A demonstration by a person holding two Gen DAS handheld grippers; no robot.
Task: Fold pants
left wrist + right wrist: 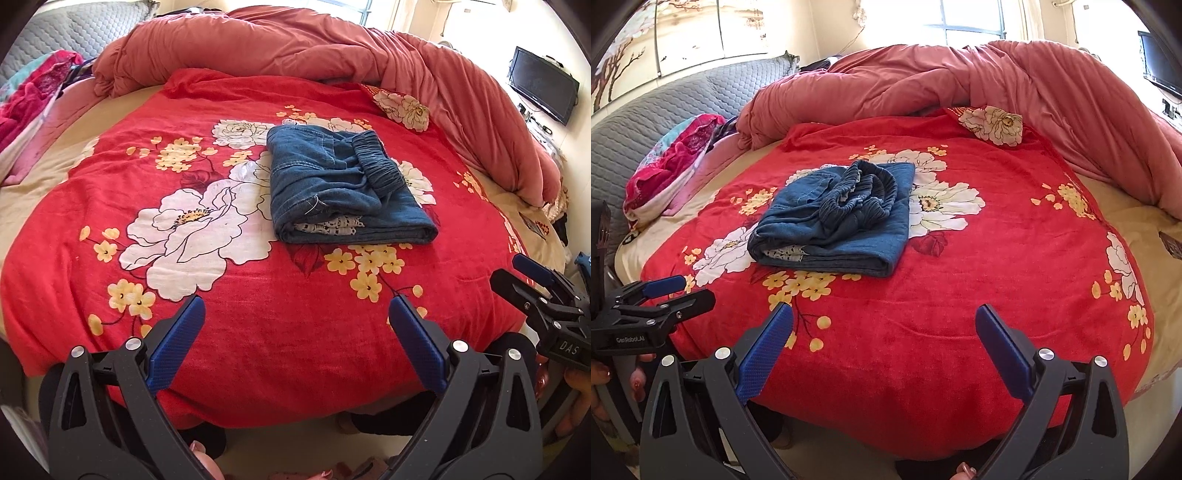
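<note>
The left gripper (297, 306) has its blue-padded fingers (184, 332) spread wide with nothing between them, hovering over the near edge of the bed. The right gripper (884, 314) is likewise spread and empty (its fingers (1001, 350) hang above the same near edge), and each tool shows at the side of the other's view, held in a hand (576, 391). Beyond both, well apart from the fingers, the pants (343, 188) lie folded into a compact blue denim bundle, the gathered waistband on top and a strip of white lace showing at the front fold. They rest on a red flowered blanket (258, 332), with a rumpled pink duvet (295, 48) heaped behind.
</note>
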